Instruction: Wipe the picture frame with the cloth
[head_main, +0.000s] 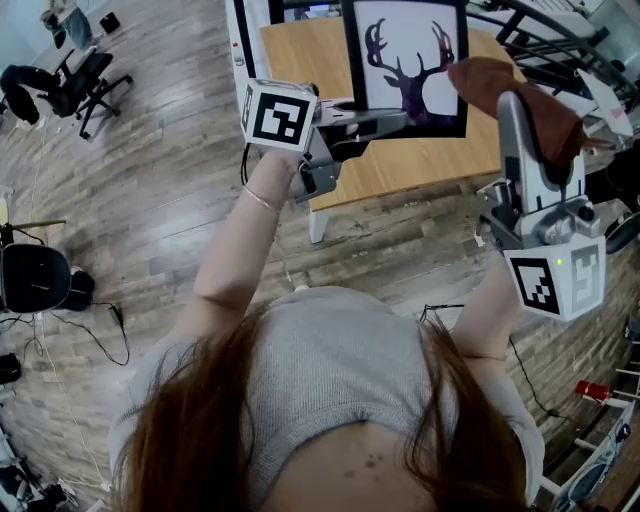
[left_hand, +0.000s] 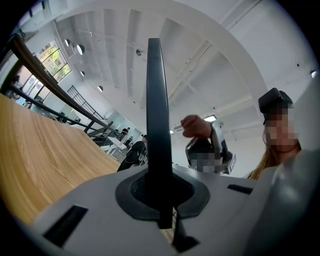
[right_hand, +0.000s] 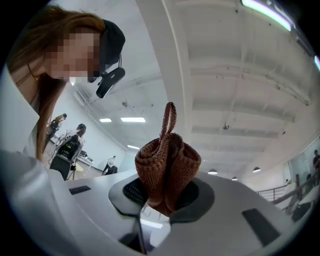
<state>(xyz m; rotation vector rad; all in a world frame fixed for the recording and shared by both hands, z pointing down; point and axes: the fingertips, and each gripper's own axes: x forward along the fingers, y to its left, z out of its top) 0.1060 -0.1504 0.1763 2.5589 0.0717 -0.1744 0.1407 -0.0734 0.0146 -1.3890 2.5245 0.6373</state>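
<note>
Left tongs (head_main: 398, 121) clench the stiff black-framed deer picture (head_main: 405, 60) by its lower edge (likely light, fragile); right tongs (head_main: 518, 105) grasp a soft brown knitted cloth (head_main: 490, 80).

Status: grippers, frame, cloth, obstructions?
Left gripper shut on picture frame, over table. Right gripper shut on cloth, bunched, by frame's right edge; contact unclear. Nothing in the way.

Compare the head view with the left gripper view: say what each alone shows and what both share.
Only the head view: the deer print on the picture frame's face, the plank floor, an office chair. Only the left gripper view: the frame edge-on, clamped between the left gripper's jaws, and the ceiling. Both: the frame, the wooden table, the brown cloth held in the right gripper.
</note>
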